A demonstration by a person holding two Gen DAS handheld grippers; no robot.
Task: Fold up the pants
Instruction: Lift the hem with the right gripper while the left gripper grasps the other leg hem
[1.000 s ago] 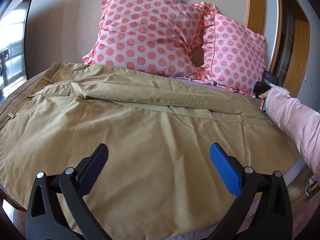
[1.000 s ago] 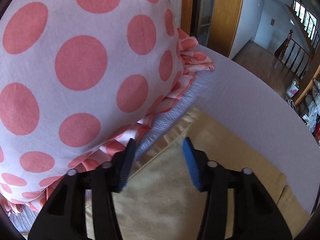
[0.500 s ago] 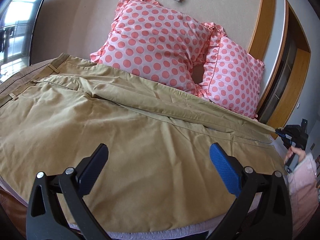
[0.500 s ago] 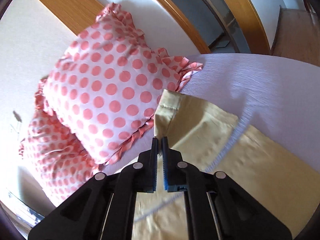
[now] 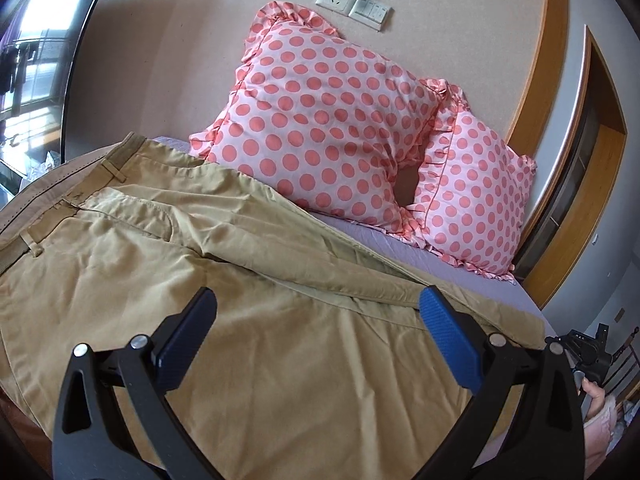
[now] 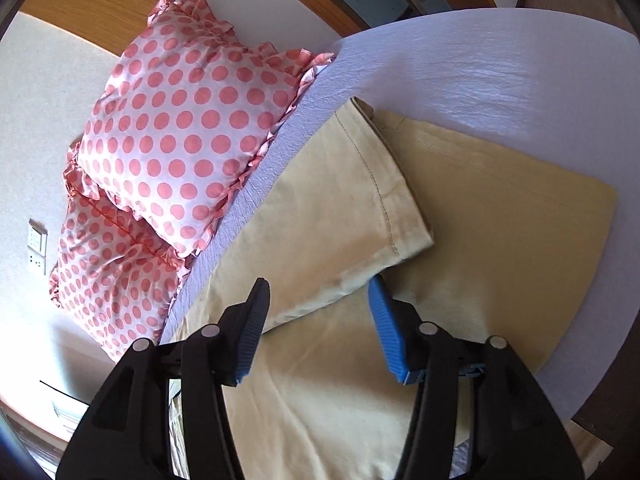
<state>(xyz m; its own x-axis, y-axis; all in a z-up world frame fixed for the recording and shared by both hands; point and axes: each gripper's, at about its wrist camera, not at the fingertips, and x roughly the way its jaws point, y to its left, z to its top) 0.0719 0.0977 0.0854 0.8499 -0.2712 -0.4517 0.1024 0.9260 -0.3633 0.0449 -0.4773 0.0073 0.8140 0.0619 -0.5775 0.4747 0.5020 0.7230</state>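
Ahead of right claw [image 6: 316, 320], between its spread fingers: hem of one leg of pants [image 6: 340, 216], lying across other leg on bed [image 6: 460, 68]. Right claw released, holding nothing. Left claw [image 5: 316, 336] also released, hovering over seat area. Judgement: leg-over-leg fold needs hems aligned, wrinkles smoothed before next fold. Count: one pants, two pillows [image 5: 320, 120], two claws.

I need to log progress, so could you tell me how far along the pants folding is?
Done: one leg of the pants lies over the other, its hem a little short of the lower hem. In hand: nothing; the left gripper and right gripper are both open above the cloth. Left: folding the doubled legs up toward the waistband.
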